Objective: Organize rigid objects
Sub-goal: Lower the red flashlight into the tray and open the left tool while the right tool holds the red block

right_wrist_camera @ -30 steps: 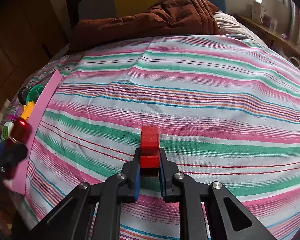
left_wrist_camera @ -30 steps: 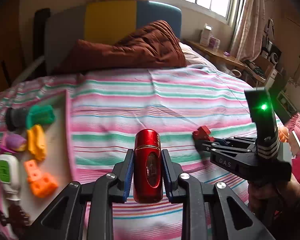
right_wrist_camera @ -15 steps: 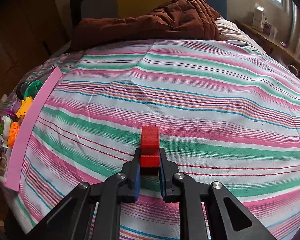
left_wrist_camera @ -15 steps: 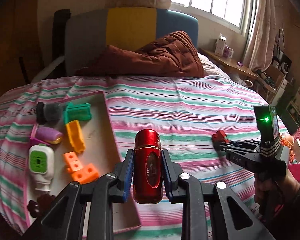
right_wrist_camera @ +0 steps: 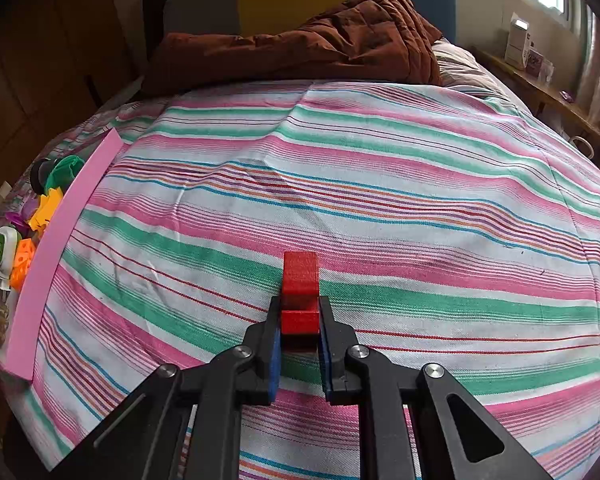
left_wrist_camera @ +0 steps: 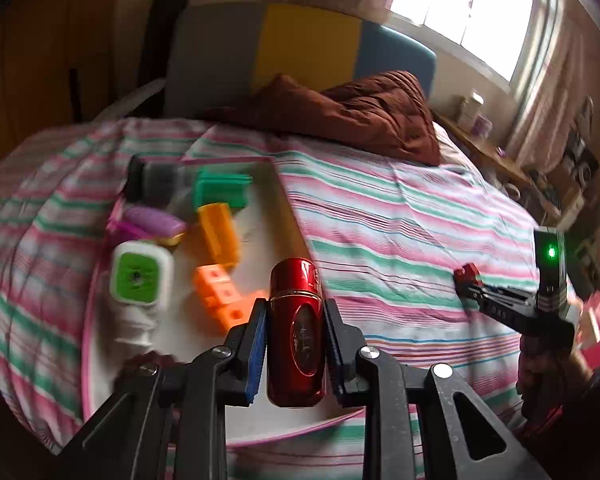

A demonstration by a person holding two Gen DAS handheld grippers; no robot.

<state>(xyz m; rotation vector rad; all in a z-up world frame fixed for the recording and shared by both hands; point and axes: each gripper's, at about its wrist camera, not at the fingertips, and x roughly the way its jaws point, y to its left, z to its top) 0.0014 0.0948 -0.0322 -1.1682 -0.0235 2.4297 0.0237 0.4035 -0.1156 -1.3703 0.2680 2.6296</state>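
My left gripper is shut on a shiny red cylinder bottle and holds it above the near part of the pink-rimmed white tray. The tray holds a green block, a yellow-orange block, orange cubes, a white and green bottle, a purple piece and a dark object. My right gripper is shut on a red block above the striped bedspread; it also shows in the left wrist view. The tray's pink wall lies far left of it.
The striped bedspread covers the whole bed. A brown quilted blanket lies at the headboard. A wooden side shelf with small boxes stands at the right under the window.
My left gripper has swung left with the red bottle, so the tray now lies under and in front of it. The right gripper holds its red block almost still.
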